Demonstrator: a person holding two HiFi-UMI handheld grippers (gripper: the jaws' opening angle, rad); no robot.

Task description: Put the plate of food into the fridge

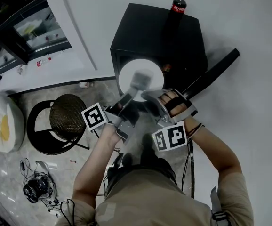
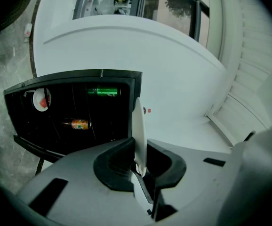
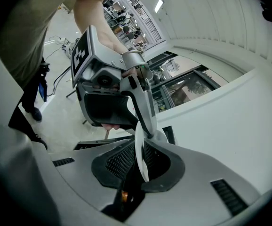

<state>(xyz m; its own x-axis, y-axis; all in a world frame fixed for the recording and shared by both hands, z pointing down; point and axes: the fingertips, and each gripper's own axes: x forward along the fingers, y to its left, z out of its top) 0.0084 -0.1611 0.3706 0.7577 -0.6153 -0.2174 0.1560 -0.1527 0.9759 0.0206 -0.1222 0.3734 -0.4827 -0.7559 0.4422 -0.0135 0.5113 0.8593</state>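
Your left gripper and right gripper each have their jaws nearly closed, pinching the white plate by its rim just before the open fridge. Keep it level and move both hands together. Stay clear of the door; room looks free beside the orange bottle.

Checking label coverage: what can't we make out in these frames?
- Food on the plate: head view, left gripper and right gripper cover it; both gripper views show it edge-on.
- Inside the fridge: head view, hidden under its top.
- Label on the bottle inside: left gripper view, too small.
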